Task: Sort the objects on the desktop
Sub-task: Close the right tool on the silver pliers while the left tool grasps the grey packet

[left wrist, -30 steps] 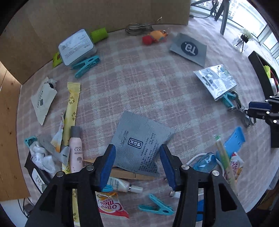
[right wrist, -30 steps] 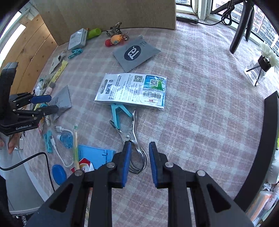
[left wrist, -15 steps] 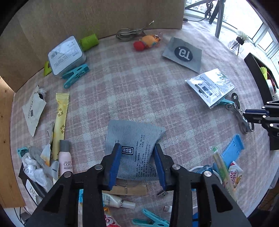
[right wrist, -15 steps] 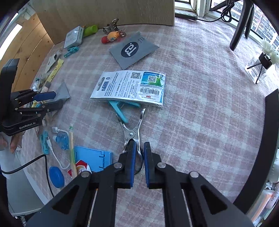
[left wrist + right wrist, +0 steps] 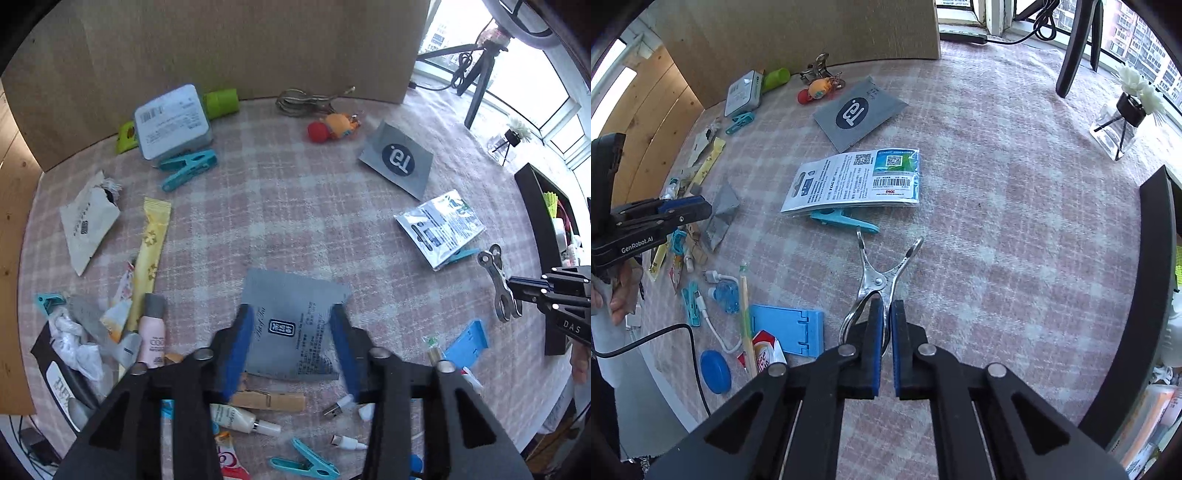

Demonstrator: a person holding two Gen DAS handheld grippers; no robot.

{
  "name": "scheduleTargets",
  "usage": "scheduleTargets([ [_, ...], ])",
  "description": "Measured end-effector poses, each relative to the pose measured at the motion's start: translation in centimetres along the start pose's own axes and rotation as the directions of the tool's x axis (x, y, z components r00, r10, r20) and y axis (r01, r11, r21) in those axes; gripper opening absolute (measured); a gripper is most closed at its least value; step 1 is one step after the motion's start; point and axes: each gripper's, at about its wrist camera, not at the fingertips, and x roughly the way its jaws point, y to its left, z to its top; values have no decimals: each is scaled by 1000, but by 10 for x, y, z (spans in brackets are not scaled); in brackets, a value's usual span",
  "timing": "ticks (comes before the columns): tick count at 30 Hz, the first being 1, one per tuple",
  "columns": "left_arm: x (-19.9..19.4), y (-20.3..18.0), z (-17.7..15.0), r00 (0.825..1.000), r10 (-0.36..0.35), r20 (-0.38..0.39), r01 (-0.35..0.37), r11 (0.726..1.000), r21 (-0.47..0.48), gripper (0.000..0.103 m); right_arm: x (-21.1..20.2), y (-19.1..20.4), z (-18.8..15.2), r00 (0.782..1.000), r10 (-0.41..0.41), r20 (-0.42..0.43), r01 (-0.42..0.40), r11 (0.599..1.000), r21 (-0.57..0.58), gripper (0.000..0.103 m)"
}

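A grey tea sachet [image 5: 295,354] lies on the checked cloth between the blue pads of my left gripper [image 5: 291,310]. Those jaws are opening and stand about as wide as the sachet, with no clear press on it. Seen from the right wrist, the left gripper [image 5: 690,210] hovers over the sachet [image 5: 722,214], which looks tented. My right gripper [image 5: 886,302] is shut on the handles of a metal spring clip [image 5: 877,282], and the clip's mouth is spread open. From the left wrist, the right gripper [image 5: 517,286] and the clip [image 5: 498,280] show at the right edge.
A printed pouch [image 5: 857,181] lies on a teal peg [image 5: 846,219] just beyond the clip, and a blue stand [image 5: 786,328] lies to its left. A yellow stick sachet [image 5: 151,243], pink bottle [image 5: 151,332] and wooden peg [image 5: 269,400] crowd the left gripper. A cardboard wall [image 5: 240,44] closes the back.
The right jaws closed onto the metal clip's handles and its mouth sprang open. The left jaws narrowed around the grey sachet, then widened again, and that gripper tilted toward the back wall.
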Motion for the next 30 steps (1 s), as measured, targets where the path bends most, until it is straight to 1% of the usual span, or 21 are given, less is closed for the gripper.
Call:
scheduleTargets([
  [1,-1,2,2,1000,7,-1,-7,1000,-8,62,1,2,2,1000,-1,0,1,1000,-2,4],
  [3,4,3,5,999,20,-47,-21,1000,-17,63,2,4,4,1000,3,3,-3,1000,-3,4],
  [5,8,-1,8,996,37,-86,-42,997,-57,63,-1,3,3,1000,5,8,-5,1000,-4,4],
  [7,11,4,6,991,-7,-135,-8,994,-110,63,-2,2,4,1000,8,13,-8,1000,-1,4],
  [9,13,8,1,986,-33,-164,12,992,-129,63,-3,1,4,1000,9,19,-9,1000,3,4],
  [10,14,10,-2,985,-28,-171,6,992,-129,63,-4,0,3,1000,10,22,-10,1000,6,5],
  [11,8,24,-14,984,-14,-179,-9,992,-126,63,-4,-1,3,1000,10,24,-10,1000,8,4],
  [14,16,21,-16,982,-26,-187,5,994,-112,64,-3,-2,4,1000,9,27,-9,1000,14,4],
  [15,20,15,-16,981,-23,-191,4,995,-100,65,-3,-2,4,1000,11,28,-11,1000,15,5],
  [16,24,11,-15,980,-21,-197,4,996,-85,70,-4,-2,3,1000,12,29,-12,1000,14,5],
  [17,28,5,-14,979,-16,-203,3,998,-66,73,-4,-2,3,1000,10,28,-10,1000,12,5],
  [18,32,1,-13,980,9,-199,-19,999,-49,75,-4,-1,3,1000,8,28,-8,1000,10,5],
  [20,35,-2,-13,983,67,-170,-70,997,-11,76,-5,-1,4,1000,4,28,-4,1000,9,5],
  [21,36,-5,-10,985,71,-159,-75,997,-14,76,-5,-2,4,1000,2,29,-2,1000,10,5],
  [22,35,-4,-10,986,74,-147,-78,997,-17,72,-6,-3,4,1000,-1,29,1,1000,11,5],
  [24,31,0,-11,988,79,-134,-82,996,-19,58,-7,-4,5,999,-8,31,8,1000,10,5],
  [25,28,4,-11,989,83,-124,-87,996,-28,37,-7,-4,4,999,-10,31,9,1000,10,5],
  [26,25,10,-11,988,84,-127,-91,995,-51,23,-7,-5,4,999,-11,33,11,1000,12,4],
  [27,24,18,-11,989,73,-130,-85,993,-84,20,-8,-5,4,999,-13,35,12,1000,15,4],
  [28,22,25,-12,991,47,-126,-62,991,-116,19,-9,-6,3,999,-14,37,13,1000,19,4],
  [30,18,34,-16,992,41,-119,-57,989,-139,17,-10,-7,2,999,-15,39,14,1000,24,4],
])
